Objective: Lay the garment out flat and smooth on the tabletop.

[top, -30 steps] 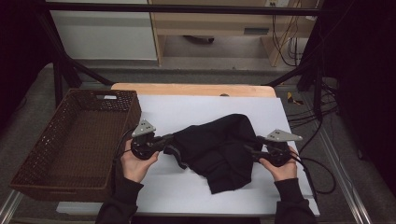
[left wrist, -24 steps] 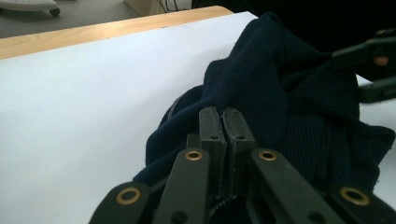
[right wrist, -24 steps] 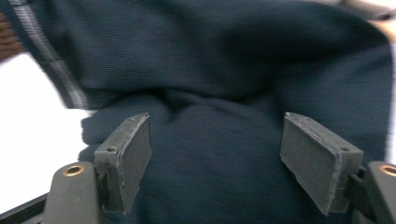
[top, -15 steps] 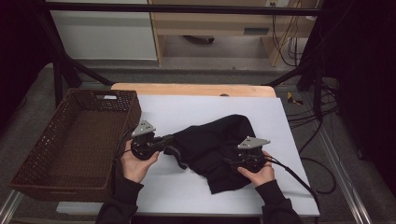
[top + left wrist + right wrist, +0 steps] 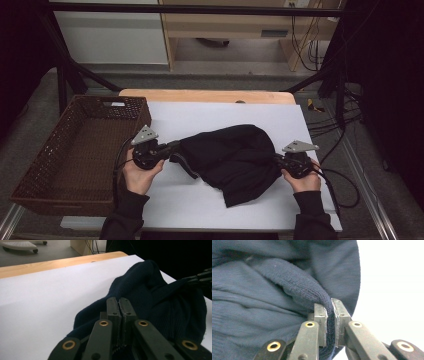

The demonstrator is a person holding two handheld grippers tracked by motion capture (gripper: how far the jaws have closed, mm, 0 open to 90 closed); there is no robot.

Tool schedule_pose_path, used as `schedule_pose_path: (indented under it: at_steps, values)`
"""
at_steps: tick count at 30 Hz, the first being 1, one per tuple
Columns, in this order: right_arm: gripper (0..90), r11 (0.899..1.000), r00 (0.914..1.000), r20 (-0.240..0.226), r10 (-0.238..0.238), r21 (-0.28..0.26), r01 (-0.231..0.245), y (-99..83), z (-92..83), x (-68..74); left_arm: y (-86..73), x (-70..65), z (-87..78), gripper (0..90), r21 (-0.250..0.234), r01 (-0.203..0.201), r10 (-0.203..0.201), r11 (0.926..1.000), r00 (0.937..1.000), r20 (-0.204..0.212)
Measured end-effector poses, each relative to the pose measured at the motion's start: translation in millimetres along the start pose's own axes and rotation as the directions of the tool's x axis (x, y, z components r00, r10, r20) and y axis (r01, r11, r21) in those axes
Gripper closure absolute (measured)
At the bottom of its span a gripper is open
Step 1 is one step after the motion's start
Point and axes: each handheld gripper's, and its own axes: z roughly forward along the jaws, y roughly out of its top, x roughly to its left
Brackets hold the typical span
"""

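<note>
Since a second ago the right gripper (image 5: 278,161) has gone in toward the cloth and come back out to the cloth's right edge; its jaws have just been closing, and they now pinch a ridge of the dark knit between them; the right gripper view shows that fold squeezed upright between the two pads (image 5: 322,315); the left gripper (image 5: 175,148) has stayed where it was, at the cloth's left edge; its jaws are pressed together on a thin edge of fabric, whose frayed hem shows just below the pads in the left gripper view; the cloth (image 5: 235,157) itself, a dark navy knit garment, lies bunched in the middle of the white table (image 5: 220,112), stretched a little between the two grips; its bulk humps up near the centre, and a flap trails toward the near edge of the table; in the left gripper view the cloth (image 5: 155,297) rises as a mound ahead of the left gripper (image 5: 119,307), and the right gripper (image 5: 200,278) comes in at the far right with fabric drawn up to it; in the right gripper view the cloth (image 5: 262,297) spreads to the left of the right gripper (image 5: 331,312), with bare table to the right; a brown wicker basket (image 5: 30,165) sits just beside the table's left edge, near the left hand (image 5: 140,175); the right hand (image 5: 302,180) rests near the table's right edge.
</note>
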Motion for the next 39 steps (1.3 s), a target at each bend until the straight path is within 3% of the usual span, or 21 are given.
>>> schedule_pose_path:
  at_steps: [8, 15, 18, 21, 22, 23, 29, 32, 34, 36, 39]
  values:
    - [84.0, 0.996, 0.9961, 0.073, 0.05, -0.077, -0.045, -3.9, -24.0, -23.4, 2.4, 0.4, -5.2, 87.3, -0.017, 0.002, -0.002, 0.9999, 1.0, -0.001]
    - [84.0, 0.995, 0.9898, 0.111, 0.089, -0.063, -0.082, -14.0, -23.1, -37.4, 4.5, 1.2, -10.2, 87.3, -0.036, -0.006, 0.005, 0.9993, 0.9999, -0.012]
    - [83.3, 0.996, 0.9904, 0.105, 0.09, -0.021, -0.088, -18.9, -13.0, -37.7, 5.6, 0.3, -11.0, 87.4, -0.039, 0.003, -0.003, 0.9992, 1.0, -0.006]
    - [76.8, 0.998, 0.9959, 0.064, 0.063, -0.019, -0.062, -17.5, -5.2, -30.8, 6.1, -0.9, -11.5, 87.4, -0.041, -0.001, 0.001, 0.9992, 1.0, -0.01]
    - [65.1, 0.998, 0.9989, 0.026, 0.04, -0.055, -0.038, -12.3, -6.4, -24.4, 6.1, -1.0, -11.5, 87.4, -0.041, -0.002, 0.002, 0.9992, 1.0, -0.009]
    - [65.1, 0.998, 0.9989, 0.026, 0.04, -0.055, -0.038, -12.3, -6.4, -24.4, 6.1, -1.0, -11.2, 87.4, -0.04, -0.001, 0.001, 0.9992, 1.0, -0.009]
    - [38.9, 0.99, 0.9991, -0.022, -0.035, -0.139, 0.031, 5.7, -10.1, 1.0, 4.7, -1.3, -8.7, 87.4, -0.028, -0.007, 0.007, 0.9996, 0.9999, -0.008]
    - [29.4, 0.98, 0.9968, -0.033, -0.073, -0.188, 0.066, 16.5, -13.4, 18.1, 4.6, -0.8, -8.6, 87.4, -0.026, -0.006, 0.006, 0.9996, 1.0, -0.005]
    - [28.8, 0.979, 0.9966, -0.041, -0.071, -0.195, 0.062, 18.2, -14.4, 20.6, 4.5, -0.9, -8.4, 87.3, -0.026, -0.006, 0.006, 0.9997, 1.0, -0.005]
    - [28.8, 0.976, 0.9923, -0.106, -0.064, -0.213, 0.04, 21.5, -13.1, 29.2, 4.5, -1.7, -7.5, 87.4, -0.021, -0.011, 0.011, 0.9997, 0.9999, -0.004]
    - [28.4, 0.982, 0.9769, -0.201, -0.072, -0.185, 0.034, 23.2, 3.0, 48.6, 4.1, -2.9, -6.0, 87.4, -0.019, -0.012, 0.012, 0.9997, 0.9999, -0.004]
